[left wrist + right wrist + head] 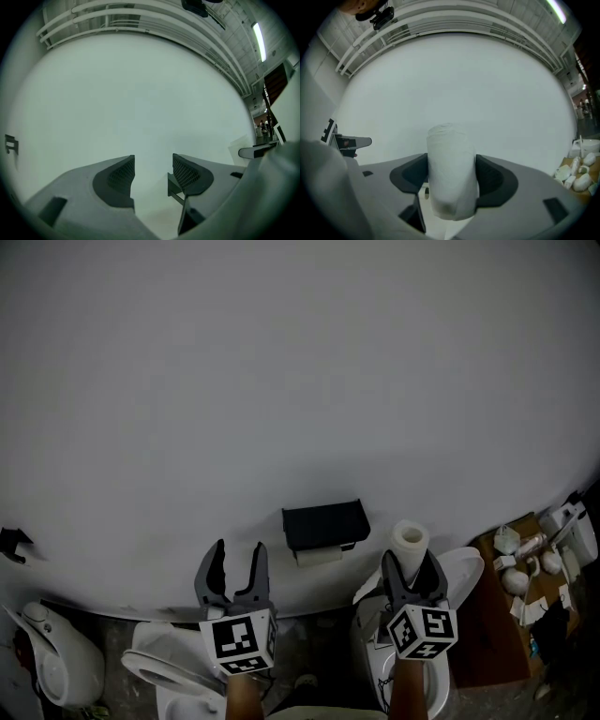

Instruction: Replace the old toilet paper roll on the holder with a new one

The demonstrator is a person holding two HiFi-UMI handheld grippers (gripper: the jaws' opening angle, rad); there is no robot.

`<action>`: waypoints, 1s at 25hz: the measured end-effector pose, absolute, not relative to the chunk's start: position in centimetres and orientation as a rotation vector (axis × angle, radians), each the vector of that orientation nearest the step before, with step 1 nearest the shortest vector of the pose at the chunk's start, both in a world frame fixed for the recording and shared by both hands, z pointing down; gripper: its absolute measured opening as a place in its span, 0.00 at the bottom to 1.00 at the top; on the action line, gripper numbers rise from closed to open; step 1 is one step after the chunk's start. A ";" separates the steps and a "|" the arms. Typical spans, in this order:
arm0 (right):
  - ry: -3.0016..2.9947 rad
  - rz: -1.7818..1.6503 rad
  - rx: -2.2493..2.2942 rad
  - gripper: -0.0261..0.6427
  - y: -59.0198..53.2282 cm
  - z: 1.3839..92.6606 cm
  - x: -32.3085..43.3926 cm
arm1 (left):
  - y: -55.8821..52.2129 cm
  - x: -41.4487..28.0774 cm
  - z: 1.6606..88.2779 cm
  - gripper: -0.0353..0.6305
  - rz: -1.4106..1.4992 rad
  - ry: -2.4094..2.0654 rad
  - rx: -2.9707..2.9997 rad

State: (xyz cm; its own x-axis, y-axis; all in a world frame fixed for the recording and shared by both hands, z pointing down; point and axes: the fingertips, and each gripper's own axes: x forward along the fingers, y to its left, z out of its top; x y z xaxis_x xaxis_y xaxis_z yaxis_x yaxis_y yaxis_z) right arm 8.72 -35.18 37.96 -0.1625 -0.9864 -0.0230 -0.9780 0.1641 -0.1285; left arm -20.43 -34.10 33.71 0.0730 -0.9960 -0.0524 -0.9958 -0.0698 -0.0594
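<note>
The new roll (pixel 452 176), a soft white cylinder with a hollow core, stood upright, clamped between the right gripper's (pixel 410 570) smooth dark pads. The left gripper (pixel 238 554) was held level beside it, jaws apart around nothing, its mesh-textured pads facing the plain white wall. Beyond and between both grippers hung the boxy black holder (pixel 324 525), with the pale old roll (pixel 319 556) beneath its lid.
</note>
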 end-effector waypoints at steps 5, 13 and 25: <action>2.340 -0.115 -1.954 0.49 -36.1 37.7 8.9 | -34.9 -20.3 33.7 0.41 0.013 2.106 -2.235; 2.388 -0.099 -1.923 0.49 -37.7 37.1 9.2 | -35.6 -19.9 33.0 0.41 -0.012 2.127 -2.206; 2.425 -0.107 -1.908 0.49 -38.5 37.6 9.5 | -35.7 -19.6 33.4 0.41 -0.142 2.093 -2.145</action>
